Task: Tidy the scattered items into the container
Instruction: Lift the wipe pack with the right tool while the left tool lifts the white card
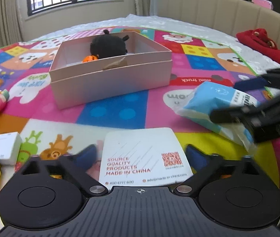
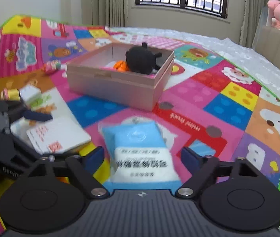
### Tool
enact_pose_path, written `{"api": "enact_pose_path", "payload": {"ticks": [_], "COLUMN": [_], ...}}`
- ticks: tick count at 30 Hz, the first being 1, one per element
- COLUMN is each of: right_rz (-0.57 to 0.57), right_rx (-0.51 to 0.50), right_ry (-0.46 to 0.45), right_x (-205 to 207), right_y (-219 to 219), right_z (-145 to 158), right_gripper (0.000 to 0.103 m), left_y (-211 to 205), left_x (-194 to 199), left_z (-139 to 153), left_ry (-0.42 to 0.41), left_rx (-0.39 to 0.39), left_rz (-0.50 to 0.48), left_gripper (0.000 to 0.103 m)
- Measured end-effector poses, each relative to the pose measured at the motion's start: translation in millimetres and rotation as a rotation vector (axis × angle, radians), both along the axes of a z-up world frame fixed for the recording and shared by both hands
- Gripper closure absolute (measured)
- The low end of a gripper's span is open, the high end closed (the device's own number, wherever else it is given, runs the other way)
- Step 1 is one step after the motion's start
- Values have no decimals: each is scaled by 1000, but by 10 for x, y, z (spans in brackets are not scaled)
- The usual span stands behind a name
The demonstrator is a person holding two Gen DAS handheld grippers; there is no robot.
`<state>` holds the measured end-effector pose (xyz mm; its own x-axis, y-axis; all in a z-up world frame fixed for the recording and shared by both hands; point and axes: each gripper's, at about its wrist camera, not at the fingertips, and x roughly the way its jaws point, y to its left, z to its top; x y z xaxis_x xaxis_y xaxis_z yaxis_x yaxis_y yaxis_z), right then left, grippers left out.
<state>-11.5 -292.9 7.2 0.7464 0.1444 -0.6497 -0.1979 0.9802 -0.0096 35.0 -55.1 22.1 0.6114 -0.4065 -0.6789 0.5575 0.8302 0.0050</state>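
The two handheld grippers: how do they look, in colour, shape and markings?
Both look alike. The left gripper and the right gripper have black bodies with a ribbed dark grey top plate, two round black discs, silver pivot screws, a small white crosshair mark, and dark blue pads on the fingers. No cables or sleeves show.

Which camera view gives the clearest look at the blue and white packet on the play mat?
The right wrist view: the blue and white packet lies centred between the open right claw's fingers, label facing the camera. The left wrist view shows it only at the right edge, partly hidden behind that claw.
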Motion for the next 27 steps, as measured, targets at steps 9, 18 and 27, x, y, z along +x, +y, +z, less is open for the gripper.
{"api": "enact_pose_path", "payload": {"ticks": [9,18,27], "right_rz": [10,41,69], "right_rx": [-21,51,154], "right_ry": [29,92,-50], "right_x": [159,70,-69], "right_y": [136,150,139], "right_z": [-68,74,643], "right_gripper": [25,50,51], "left_y": [159,415,490], "left_x": [-228,-379,-171], "left_z": [36,273,740], "left_ry": [-27,-78,-232], "left_rx": [9,-38,-88], "left_rz": [-14,10,55], "left_gripper": [17,18,18]}}
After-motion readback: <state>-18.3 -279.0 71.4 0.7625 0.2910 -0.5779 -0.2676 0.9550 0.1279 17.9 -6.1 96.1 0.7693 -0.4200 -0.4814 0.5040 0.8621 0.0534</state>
